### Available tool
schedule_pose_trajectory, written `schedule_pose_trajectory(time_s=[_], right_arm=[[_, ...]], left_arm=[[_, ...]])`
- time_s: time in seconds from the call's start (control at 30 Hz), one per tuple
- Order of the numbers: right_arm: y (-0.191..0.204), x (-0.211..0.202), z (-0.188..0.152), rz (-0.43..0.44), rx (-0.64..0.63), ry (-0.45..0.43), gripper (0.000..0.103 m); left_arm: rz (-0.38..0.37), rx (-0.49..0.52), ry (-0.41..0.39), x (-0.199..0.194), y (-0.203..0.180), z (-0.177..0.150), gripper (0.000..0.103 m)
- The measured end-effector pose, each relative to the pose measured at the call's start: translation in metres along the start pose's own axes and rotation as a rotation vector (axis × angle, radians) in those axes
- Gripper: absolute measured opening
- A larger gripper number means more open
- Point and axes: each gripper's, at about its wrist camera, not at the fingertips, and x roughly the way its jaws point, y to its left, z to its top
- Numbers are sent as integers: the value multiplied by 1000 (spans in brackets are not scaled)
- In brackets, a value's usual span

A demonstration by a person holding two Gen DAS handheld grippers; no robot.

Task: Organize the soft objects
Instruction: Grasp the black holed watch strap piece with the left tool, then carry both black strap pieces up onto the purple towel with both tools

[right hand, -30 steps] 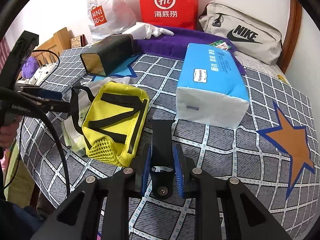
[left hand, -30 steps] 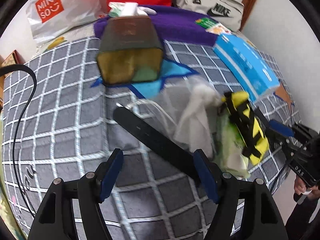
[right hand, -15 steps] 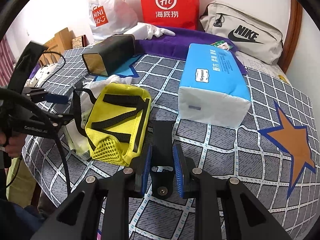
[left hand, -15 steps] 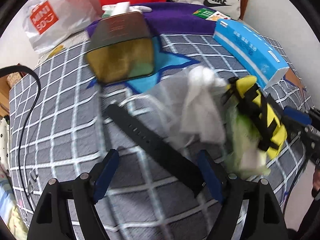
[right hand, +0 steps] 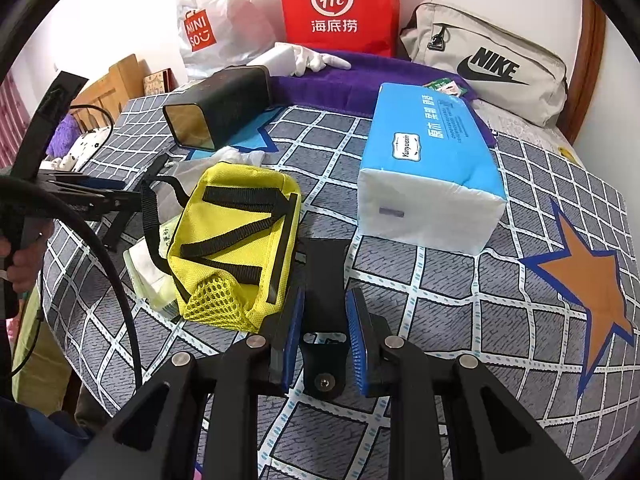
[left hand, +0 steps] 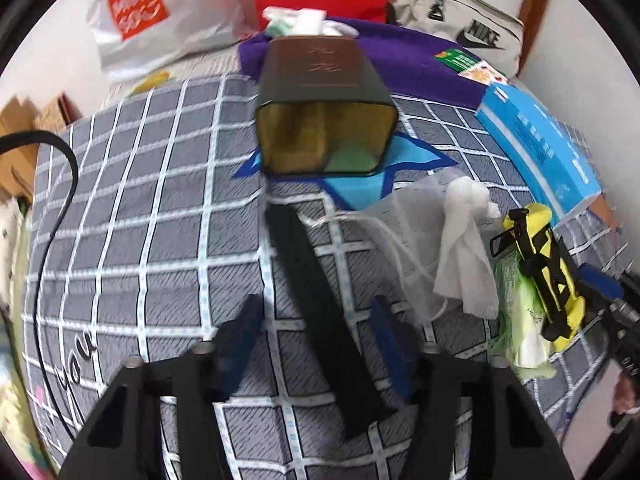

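A long black strap (left hand: 320,300) lies on the checked bedspread between the open fingers of my left gripper (left hand: 320,336), pointing at a dark open-ended box (left hand: 324,120). My right gripper (right hand: 324,332) is shut on a short black strap piece (right hand: 325,280) resting on the bed. A yellow pouch (right hand: 236,240) with black straps lies just to its left, also at the right of the left wrist view (left hand: 548,276). A white mesh bag and crumpled tissue (left hand: 464,248) lie beside the pouch. The left gripper (right hand: 92,196) shows at the left of the right wrist view.
A blue tissue pack (right hand: 432,176) lies right of the pouch. A purple cloth (right hand: 360,80), white glove (right hand: 316,60), red bag (right hand: 340,4), Miniso bag (right hand: 212,20) and Nike bag (right hand: 488,68) sit at the back. A black cable (left hand: 56,200) runs on the left.
My left gripper has swung left, so the long black strap now lies centred between its fingers and the box sits straight ahead. The right gripper has stayed put, still shut on its strap.
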Motion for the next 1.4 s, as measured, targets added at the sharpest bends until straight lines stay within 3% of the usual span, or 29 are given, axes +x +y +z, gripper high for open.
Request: schedule_pose_trajectory(time_s=[0.07,0.2,0.33,0.53,0.73,1.03,1.4], right_arm=[[-2,0,1,-2,7,-2,23],[-5,-1,2,-4,14,-7,23],[-5,2,1,-7,7,3,23],[-9,3,0,-28,9,8,23],[-16,1,-6,-44,18,22,23],[-23,-9,-9,-54,30,13,23],[-25,-30,-1,-53,28,-29,23]], left_arm=[[14,32,-18,-1,-4,1,26],[-23,-4,-17,-10,6,-3,21],[-49,-12,-6,-11,14,-6,22],[-1,42,-18,-4,2,-3,25],[-6,32,-30,0,3,2,22],[-92,-25,-47,-12,19,1,20],[-114,-12,-100,-38,18,5,20]])
